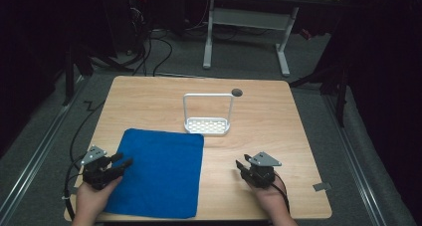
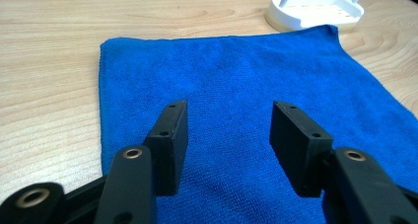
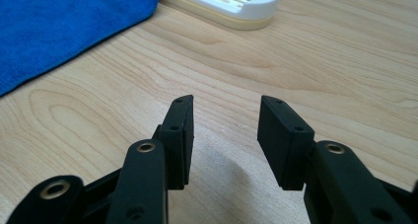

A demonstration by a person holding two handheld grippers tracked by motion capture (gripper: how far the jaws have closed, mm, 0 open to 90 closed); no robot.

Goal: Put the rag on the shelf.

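A blue cloth (image 1: 160, 172) lies flat on the front left of the wooden table (image 1: 263, 121). Behind it stands a white slotted rack base with an upright hoop frame (image 1: 207, 125). My left gripper (image 1: 125, 161) hovers over the cloth's left edge, open, with nothing between its jaws; in the left gripper view the cloth (image 2: 231, 81) spreads ahead of the left gripper (image 2: 229, 118), the rack (image 2: 315, 9) beyond. My right gripper (image 1: 241, 165) stands open over bare wood at front right. The right gripper view has the right gripper (image 3: 226, 110), the cloth (image 3: 64, 21) and the rack (image 3: 231, 4).
A small dark round spot (image 1: 237, 92) sits on the table near the back, right of the rack's frame. A grey tab (image 1: 321, 186) lies at the front right corner. Beyond the table a white-legged desk (image 1: 249, 32) stands on grey floor with cables.
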